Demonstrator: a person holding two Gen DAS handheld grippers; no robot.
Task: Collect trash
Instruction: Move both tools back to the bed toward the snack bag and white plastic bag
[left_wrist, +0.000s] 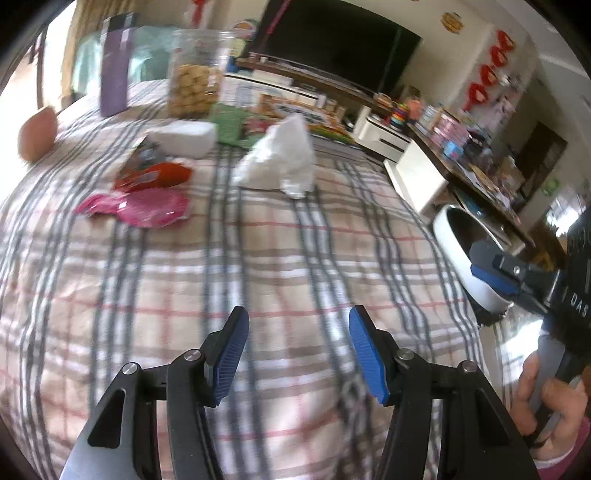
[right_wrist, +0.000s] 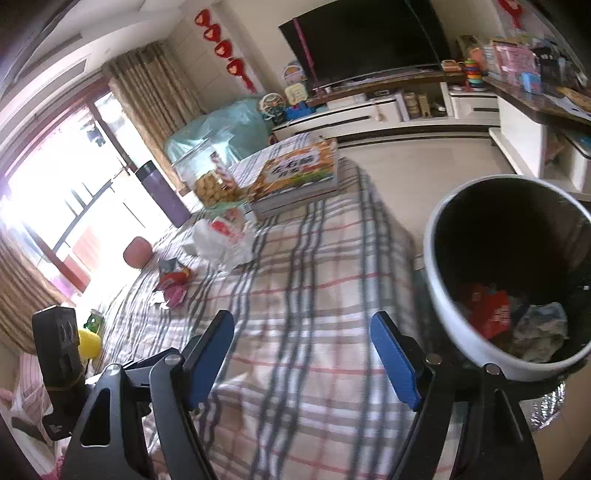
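Both ribbed blue tongs, left tongs (left_wrist: 297, 354) and right tongs (right_wrist: 306, 358), gape empty over plaid cloth (left_wrist: 258, 258).

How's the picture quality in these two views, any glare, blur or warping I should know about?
Left wrist view: motion blur smears the plaid tablecloth and the cookie jar, while the left gripper stays sharp; fisheye bends the cloth's stripes. Right wrist view: the window is blown out white, washing out the cloth near it; the trash bin interior is dark, its contents dim and soft.

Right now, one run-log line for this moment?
left tool open, empty | right tool open, empty | wrappers on bed | bin part-filled
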